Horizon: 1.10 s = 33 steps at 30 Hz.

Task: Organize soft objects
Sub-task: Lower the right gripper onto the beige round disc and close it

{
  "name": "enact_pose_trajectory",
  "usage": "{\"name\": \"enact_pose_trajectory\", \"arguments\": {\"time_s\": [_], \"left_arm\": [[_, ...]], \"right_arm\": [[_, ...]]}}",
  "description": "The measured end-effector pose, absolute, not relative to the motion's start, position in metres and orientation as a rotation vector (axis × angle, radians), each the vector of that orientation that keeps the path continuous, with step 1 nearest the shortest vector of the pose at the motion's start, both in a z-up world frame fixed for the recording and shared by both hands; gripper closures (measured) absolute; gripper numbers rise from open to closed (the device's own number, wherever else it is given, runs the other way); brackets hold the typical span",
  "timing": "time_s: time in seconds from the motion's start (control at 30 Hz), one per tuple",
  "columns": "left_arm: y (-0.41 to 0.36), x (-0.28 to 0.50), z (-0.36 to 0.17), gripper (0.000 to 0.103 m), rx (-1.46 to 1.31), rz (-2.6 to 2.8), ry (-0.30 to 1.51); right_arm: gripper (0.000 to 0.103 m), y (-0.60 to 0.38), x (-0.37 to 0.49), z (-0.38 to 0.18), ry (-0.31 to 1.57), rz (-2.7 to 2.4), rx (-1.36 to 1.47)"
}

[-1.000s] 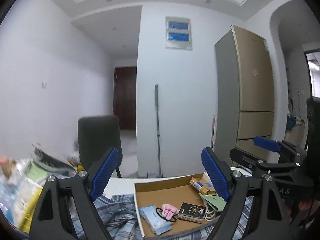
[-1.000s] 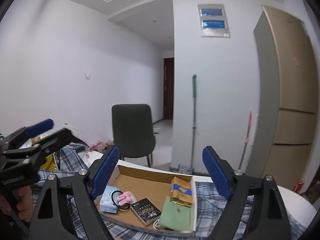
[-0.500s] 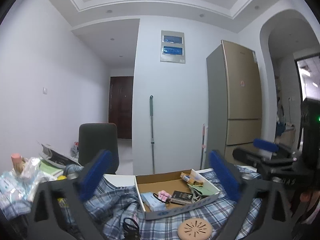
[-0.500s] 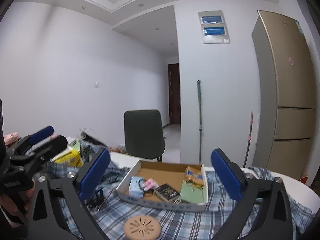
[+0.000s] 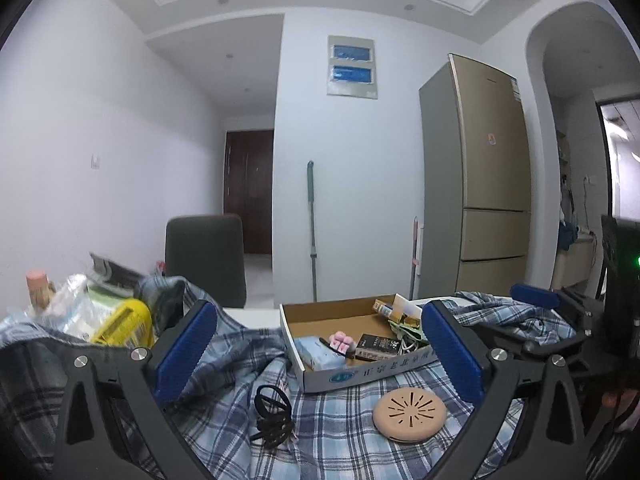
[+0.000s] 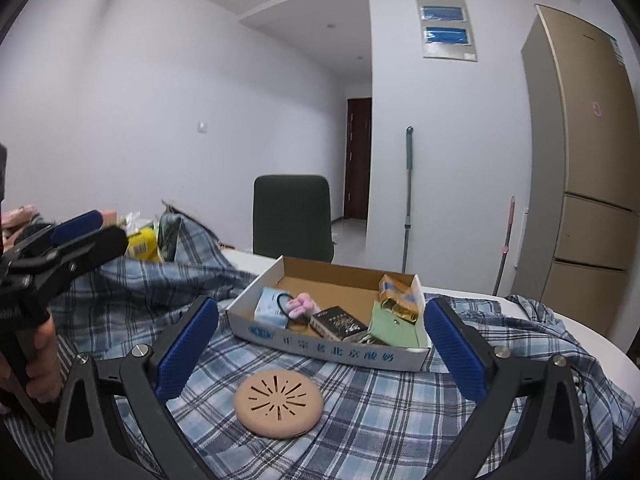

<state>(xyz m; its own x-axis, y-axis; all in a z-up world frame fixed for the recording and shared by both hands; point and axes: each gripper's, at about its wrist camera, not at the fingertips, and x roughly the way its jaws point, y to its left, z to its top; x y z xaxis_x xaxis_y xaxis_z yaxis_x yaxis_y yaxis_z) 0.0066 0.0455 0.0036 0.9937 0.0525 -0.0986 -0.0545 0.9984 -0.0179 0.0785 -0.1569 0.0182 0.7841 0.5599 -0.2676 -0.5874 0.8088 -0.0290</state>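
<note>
A blue plaid shirt point(image 5: 340, 432) point(image 6: 384, 412) lies crumpled over the table. On it stands a shallow cardboard box point(image 5: 360, 376) point(image 6: 332, 344) holding a light blue tissue pack point(image 6: 270, 312), a pink plush hair tie point(image 6: 300, 305), a black packet, a green pouch point(image 6: 394, 328) and a gold pack. In front of the box lie a round beige vented disc point(image 5: 409, 414) point(image 6: 279, 404) and a black looped band point(image 5: 272, 412). My left gripper point(image 5: 318, 320) point(image 6: 92, 232) and right gripper point(image 6: 321, 306) point(image 5: 520, 316) both stand open and hold nothing, short of the box.
At the left edge sits a heap of bags with a yellow pack point(image 5: 120, 324) and a pink-capped bottle point(image 5: 38, 288). A dark chair point(image 6: 292, 216) stands behind the table. A mop point(image 6: 408, 196) and a fridge point(image 6: 588, 168) line the far wall. A hand point(image 6: 40, 364) grips the left handle.
Both grippers have drawn back from the box and sunk, so the disc and the black band now show in front. Both pairs of jaws have spread wider.
</note>
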Motion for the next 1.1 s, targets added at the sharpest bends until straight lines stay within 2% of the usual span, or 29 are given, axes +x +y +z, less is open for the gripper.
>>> {"name": "enact_pose_trajectory", "arguments": {"time_s": [0.17,0.4,0.57,0.77,0.97,1.1], "left_arm": [[0.06,0.01,0.001,0.0,-0.086,0.067,0.115],[0.057,0.019,-0.001,0.0,-0.044,0.072,0.175],[0.054,0.041,-0.01,0.0,-0.023,0.016,0.346],[0.056,0.053,-0.02,0.0,0.009,0.073,0.427],[0.07,0.059,-0.027,0.0,-0.037,0.084,0.488],[0.081,0.065,-0.033,0.0,-0.092,0.071,0.523]], "right_arm": [[0.0,-0.154,0.078,0.012,0.274,0.628,-0.129],[0.0,-0.154,0.084,0.012,0.312,0.643,-0.117],[0.0,-0.14,0.109,0.016,0.551,0.788,-0.139],[0.0,-0.107,0.122,-0.005,0.693,0.735,-0.373],[0.0,-0.09,0.134,-0.033,0.817,0.792,-0.391],[0.01,-0.083,0.143,-0.043,0.861,0.83,-0.387]]}}
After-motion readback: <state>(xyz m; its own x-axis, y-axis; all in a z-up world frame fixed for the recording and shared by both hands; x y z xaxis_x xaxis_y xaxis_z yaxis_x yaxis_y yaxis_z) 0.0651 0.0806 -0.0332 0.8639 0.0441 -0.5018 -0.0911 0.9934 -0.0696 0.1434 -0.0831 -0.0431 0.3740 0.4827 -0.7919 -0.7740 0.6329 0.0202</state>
